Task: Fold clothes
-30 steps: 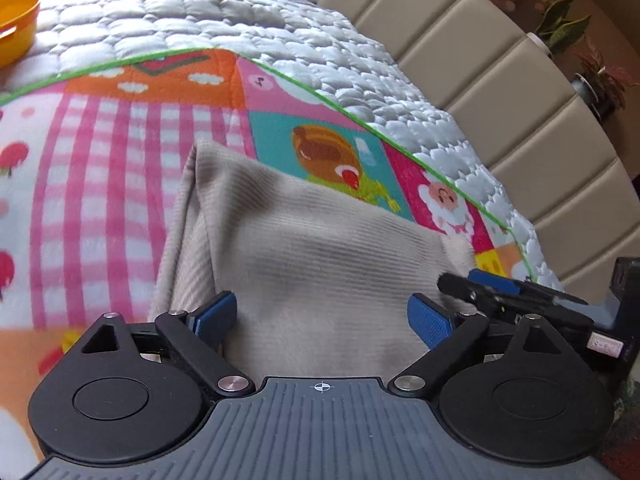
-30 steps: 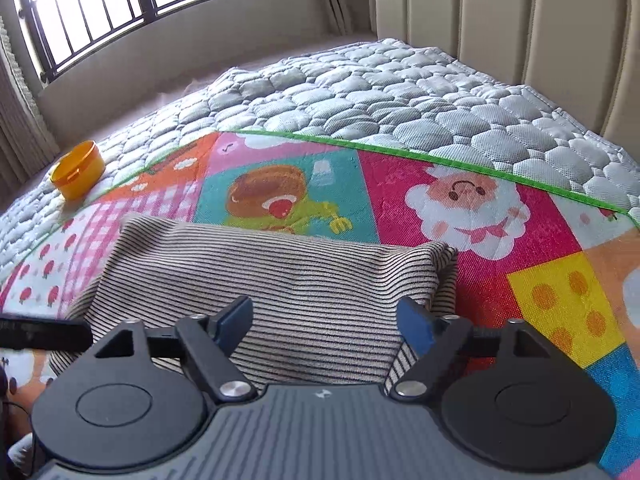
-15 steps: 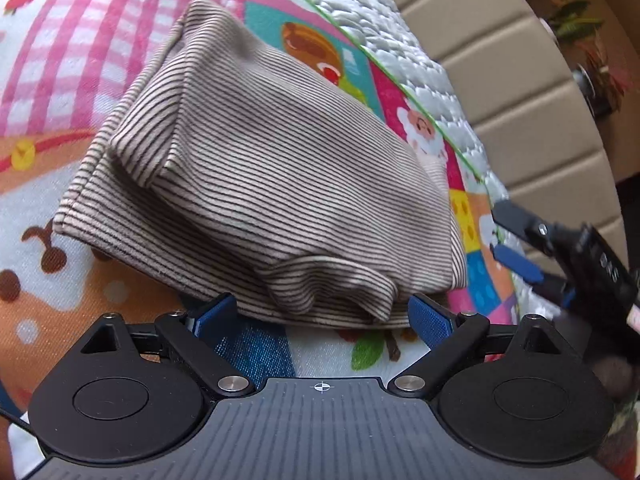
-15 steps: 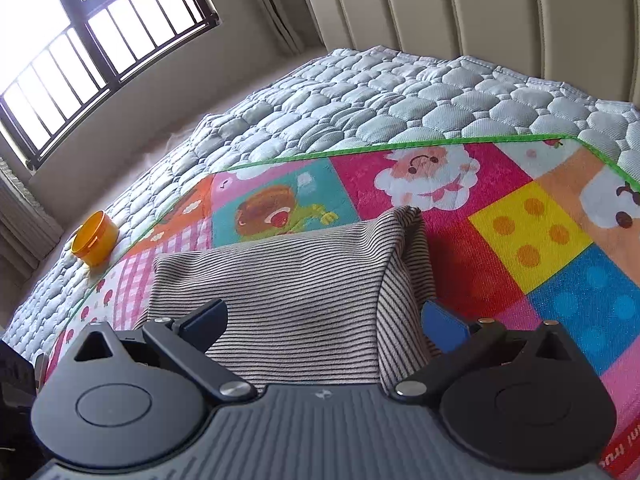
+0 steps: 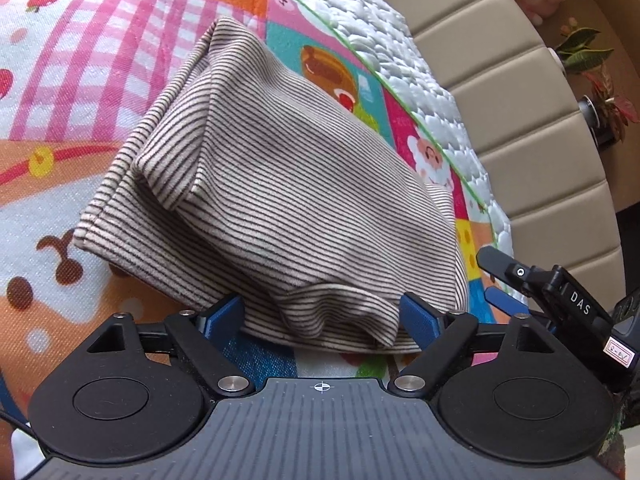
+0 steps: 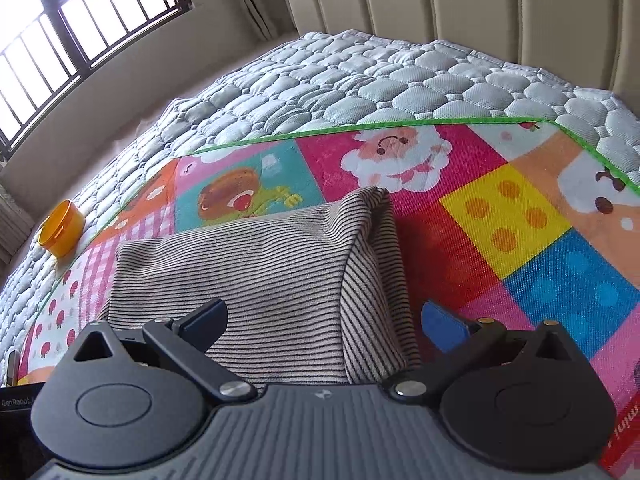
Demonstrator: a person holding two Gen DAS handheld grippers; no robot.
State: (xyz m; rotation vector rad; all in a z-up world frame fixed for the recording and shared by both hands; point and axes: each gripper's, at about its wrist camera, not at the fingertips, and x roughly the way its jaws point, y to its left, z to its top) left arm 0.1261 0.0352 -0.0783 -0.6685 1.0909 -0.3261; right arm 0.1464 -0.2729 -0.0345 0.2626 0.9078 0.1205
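Striped garment's [image 6: 280,280] near edge behind the right gripper's [image 6: 324,320] body

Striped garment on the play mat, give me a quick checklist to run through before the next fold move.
1. Striped garment lies on the play mat, already doubled over: ok.
2. Left gripper closing around near edge, pads not pressing yet: not ok.
3. Right gripper wide open, empty, straddling the garment's corner: ok.
4. Top layer smooth: not ok, near edge bunched.
5. Orange cup clear of garment: ok.
6. Layers' edges aligned underneath: cannot tell.
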